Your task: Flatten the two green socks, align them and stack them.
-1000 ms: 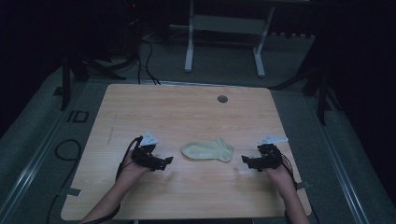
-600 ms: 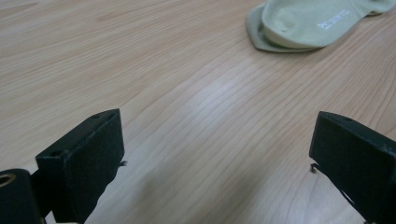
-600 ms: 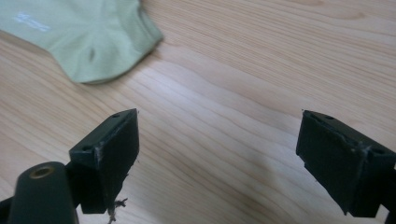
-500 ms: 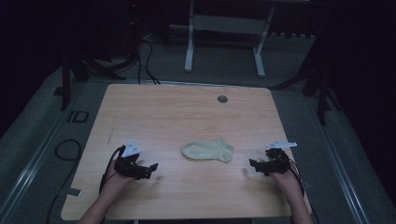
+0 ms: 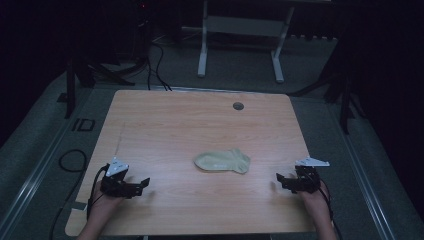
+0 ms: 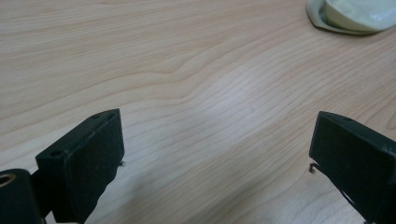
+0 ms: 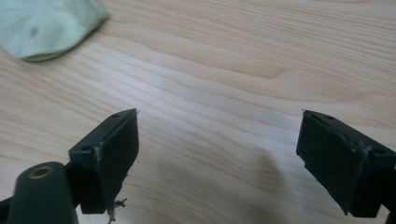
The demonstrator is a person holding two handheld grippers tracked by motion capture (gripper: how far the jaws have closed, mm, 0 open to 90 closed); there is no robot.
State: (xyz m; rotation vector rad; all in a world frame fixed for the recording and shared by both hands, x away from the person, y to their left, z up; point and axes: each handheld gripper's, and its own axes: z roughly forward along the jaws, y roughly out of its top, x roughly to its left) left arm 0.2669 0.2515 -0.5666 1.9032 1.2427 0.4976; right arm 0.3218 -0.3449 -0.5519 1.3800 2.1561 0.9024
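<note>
- Both of my hands sit nearer my edge of the table than a second ago: the left gripper (image 5: 139,185) has dropped back and outward toward the near-left corner, and the right gripper (image 5: 283,181) has slid back toward the near-right corner.
- Meanwhile the pale yellow-green ankle sock (image 5: 223,161) lies flat where it lay before, mid-table between my two hands and well apart from both.
- On the left, my tongs are released, jaws spread wide over bare wood, with the sock's edge (image 6: 351,16) far off at the top of the left gripper view.
- On the right, the tongs are released too, nothing between the jaws, and the sock (image 7: 46,25) lies off to the upper left in the right gripper view.
- Judging by this, either the handling is finished or it is not begun; nothing is held now.
- Apart from the sock, the light wooden table (image 5: 175,130) carries a round grey cable hole (image 5: 238,106) near its far edge.
- Nothing lies between my grippers and the sock.
</note>
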